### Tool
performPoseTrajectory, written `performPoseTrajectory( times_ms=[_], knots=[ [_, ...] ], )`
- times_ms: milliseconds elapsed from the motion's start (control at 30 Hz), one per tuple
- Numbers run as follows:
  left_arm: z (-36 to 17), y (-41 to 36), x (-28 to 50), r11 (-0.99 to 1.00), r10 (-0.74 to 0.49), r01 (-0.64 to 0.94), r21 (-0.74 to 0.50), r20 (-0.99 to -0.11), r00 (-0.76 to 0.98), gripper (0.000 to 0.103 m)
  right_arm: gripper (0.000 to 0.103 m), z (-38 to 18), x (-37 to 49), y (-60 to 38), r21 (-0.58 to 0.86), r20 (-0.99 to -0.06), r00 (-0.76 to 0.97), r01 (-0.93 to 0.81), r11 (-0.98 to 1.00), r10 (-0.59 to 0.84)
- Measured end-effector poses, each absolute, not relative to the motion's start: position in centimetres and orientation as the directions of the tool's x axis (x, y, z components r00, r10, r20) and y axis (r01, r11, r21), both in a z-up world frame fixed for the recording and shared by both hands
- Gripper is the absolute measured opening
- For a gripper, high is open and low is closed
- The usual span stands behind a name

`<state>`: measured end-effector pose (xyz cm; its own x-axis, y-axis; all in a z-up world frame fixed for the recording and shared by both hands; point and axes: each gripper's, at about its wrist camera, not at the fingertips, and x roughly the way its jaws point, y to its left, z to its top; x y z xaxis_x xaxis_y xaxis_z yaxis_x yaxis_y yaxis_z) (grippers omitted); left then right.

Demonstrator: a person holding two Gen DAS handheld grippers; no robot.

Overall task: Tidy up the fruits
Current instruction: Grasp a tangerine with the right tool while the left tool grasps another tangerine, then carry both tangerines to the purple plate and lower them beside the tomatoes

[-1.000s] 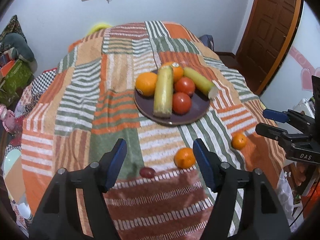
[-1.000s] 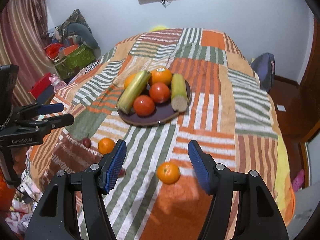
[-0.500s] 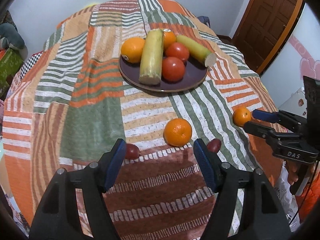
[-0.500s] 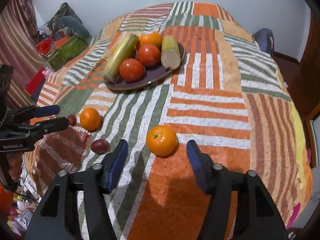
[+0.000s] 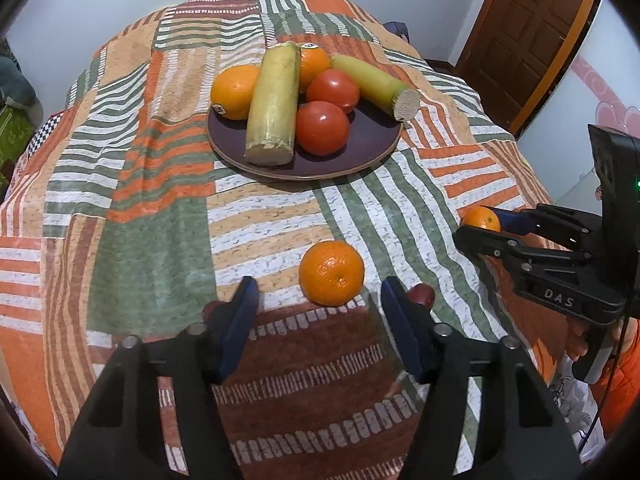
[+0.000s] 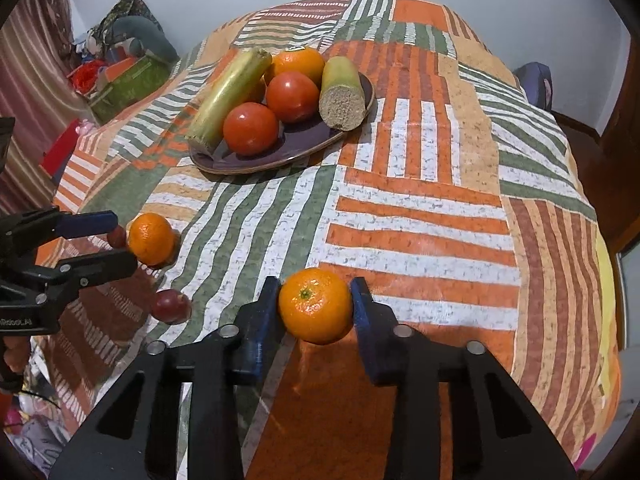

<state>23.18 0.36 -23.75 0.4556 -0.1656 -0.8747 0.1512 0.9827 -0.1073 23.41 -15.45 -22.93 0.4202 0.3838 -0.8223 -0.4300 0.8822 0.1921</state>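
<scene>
A dark purple plate (image 5: 372, 148) on the patchwork bedspread holds two oranges, two tomatoes and two pale green stalk pieces; it also shows in the right wrist view (image 6: 304, 148). My left gripper (image 5: 318, 298) is open, with a loose orange (image 5: 331, 273) lying just ahead between its fingers. My right gripper (image 6: 316, 304) has closed on a second orange (image 6: 316, 305), which rests on the cloth. Small dark red fruits lie nearby: one (image 5: 421, 294) beside my left gripper's right finger, one (image 6: 171, 305) left of my right gripper.
The bed's edges drop off close to both grippers. A green box (image 6: 128, 80) and clutter sit left of the bed, a wooden door (image 5: 532, 36) at the right. A small red fruit (image 6: 117, 236) lies beside the left orange (image 6: 151, 239).
Both grippers moved forward and down toward their oranges. The right gripper's fingers closed in from wide open onto its orange. The left gripper stayed open.
</scene>
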Motion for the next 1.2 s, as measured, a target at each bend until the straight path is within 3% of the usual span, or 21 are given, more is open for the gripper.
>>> performPoseTrajectory(
  times_ms=[400, 1200],
  knots=[
    [-24.9, -0.2, 24.7, 0.978, -0.192, 0.157, -0.137, -0.883, 0.429, 0.038, 0.032, -22.1, 23.0, -16.0, 0.236, -0.801, 0.421, -0.430, 0.872, 0.424],
    [-21.3, 2.6, 26.0, 0.984, -0.176, 0.112, -0.138, -0.829, 0.531, 0.038, 0.032, -19.6, 24.5, -13.6, 0.225, -0.760, 0.458, -0.482, 0.847, 0.462]
  ],
)
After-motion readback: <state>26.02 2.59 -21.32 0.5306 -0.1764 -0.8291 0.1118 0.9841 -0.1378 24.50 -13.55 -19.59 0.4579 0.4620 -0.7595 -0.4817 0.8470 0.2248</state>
